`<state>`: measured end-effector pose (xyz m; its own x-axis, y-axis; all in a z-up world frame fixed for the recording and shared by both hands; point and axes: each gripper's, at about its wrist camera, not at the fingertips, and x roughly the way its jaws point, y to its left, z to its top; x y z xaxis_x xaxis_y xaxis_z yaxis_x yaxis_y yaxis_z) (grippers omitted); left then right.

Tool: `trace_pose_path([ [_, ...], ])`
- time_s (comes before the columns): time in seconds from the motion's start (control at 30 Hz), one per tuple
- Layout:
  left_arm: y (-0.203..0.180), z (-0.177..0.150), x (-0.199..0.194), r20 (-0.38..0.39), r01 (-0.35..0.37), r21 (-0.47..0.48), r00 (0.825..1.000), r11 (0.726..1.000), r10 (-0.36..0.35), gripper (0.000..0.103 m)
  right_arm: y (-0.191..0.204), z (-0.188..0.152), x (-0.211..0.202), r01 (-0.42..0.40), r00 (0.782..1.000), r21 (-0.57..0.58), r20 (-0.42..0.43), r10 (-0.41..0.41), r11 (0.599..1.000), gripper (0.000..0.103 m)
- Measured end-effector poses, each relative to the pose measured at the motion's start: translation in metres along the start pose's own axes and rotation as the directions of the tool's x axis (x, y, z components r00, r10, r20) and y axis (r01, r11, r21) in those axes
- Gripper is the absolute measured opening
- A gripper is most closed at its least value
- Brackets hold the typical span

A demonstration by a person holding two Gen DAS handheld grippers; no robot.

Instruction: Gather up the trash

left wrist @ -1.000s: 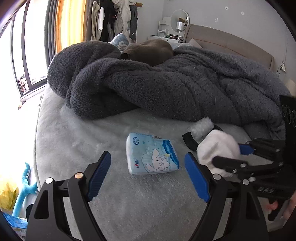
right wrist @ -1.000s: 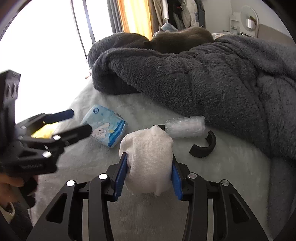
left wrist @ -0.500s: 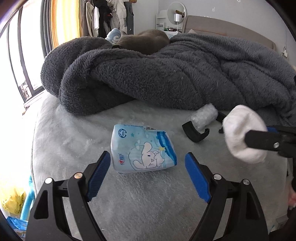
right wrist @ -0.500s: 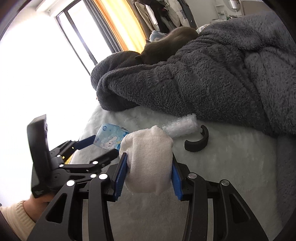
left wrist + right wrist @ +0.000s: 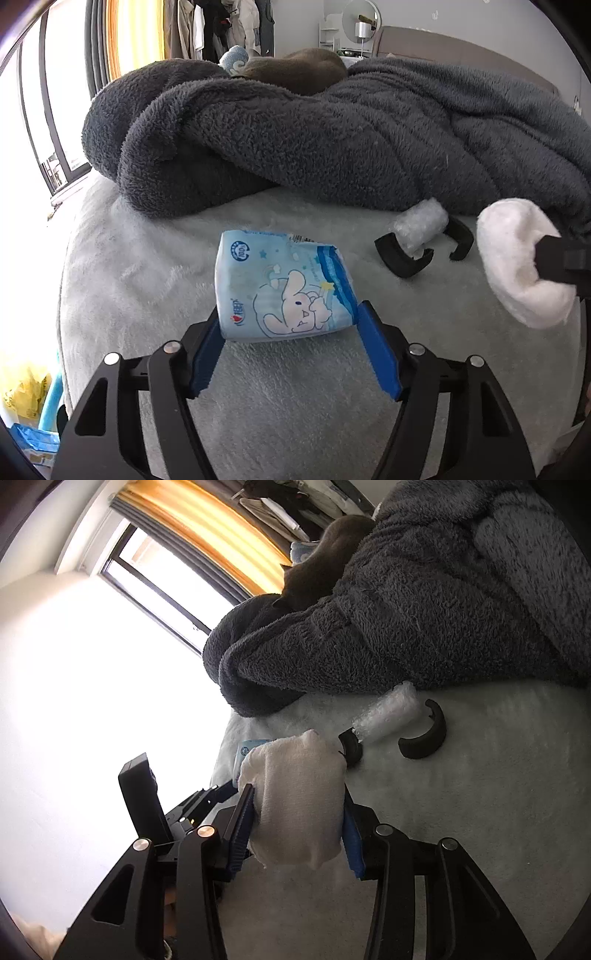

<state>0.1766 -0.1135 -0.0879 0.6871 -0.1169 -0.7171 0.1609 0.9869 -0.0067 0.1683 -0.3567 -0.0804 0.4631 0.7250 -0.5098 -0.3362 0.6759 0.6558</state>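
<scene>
Bed [image 5: 147,266] is covered by a pale fuzzy sheet; the far half is taken up by a bunched dark grey fleece blanket [image 5: 332,140], with a brown rounded shape [image 5: 303,70] seen on top of it at the far side, identity not clear. Window [image 5: 155,572] with an orange curtain is seen far left. Left gripper [image 5: 288,328] is seen low over the sheet, near centre; its blue fingers [image 5: 376,350] are spread to the width of the blue tissue pack [image 5: 284,288] and set at the pack's near corners, left pad touching, right pad touching or just beside it; firm clamping cannot be told. The pack lies flat on the sheet, near of the blanket fold, cartoon print up. Right gripper [image 5: 295,812] is held to the right of the pack, rolled sideways in its own view; its fingers are pinched on a white cloth wad [image 5: 295,797], which bulges out past the pads. In the left view the wad [image 5: 517,266] is seen at the right edge, apart from the pack. Bubble wrap roll [image 5: 421,225] lies at the blanket's edge, right of the pack, resting across one black curved clip [image 5: 402,258]; a second black curved piece [image 5: 460,240] lies just right of the roll.
</scene>
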Motion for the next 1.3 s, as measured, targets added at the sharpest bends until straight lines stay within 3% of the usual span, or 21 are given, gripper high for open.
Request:
trace_pose_path([
  [0.5,0.029,0.001,-0.03,0.039,0.055,-0.015,0.998,0.998,-0.055,0.068,0.029,0.007,0.024,0.028,1.0,-0.028,0.0,-0.028,0.999,0.044],
  [1.0,0.092,-0.001,-0.068,0.093,0.033,-0.058,0.995,0.998,-0.028,0.068,0.056,0.017,0.07,0.006,1.0,-0.004,-0.016,-0.006,1.0,0.044],
  [1.3,0.138,-0.009,-0.081,0.096,-0.003,-0.109,0.995,0.994,0.013,0.068,0.086,0.018,0.106,0.012,0.998,-0.063,-0.059,-0.015,0.998,0.044],
])
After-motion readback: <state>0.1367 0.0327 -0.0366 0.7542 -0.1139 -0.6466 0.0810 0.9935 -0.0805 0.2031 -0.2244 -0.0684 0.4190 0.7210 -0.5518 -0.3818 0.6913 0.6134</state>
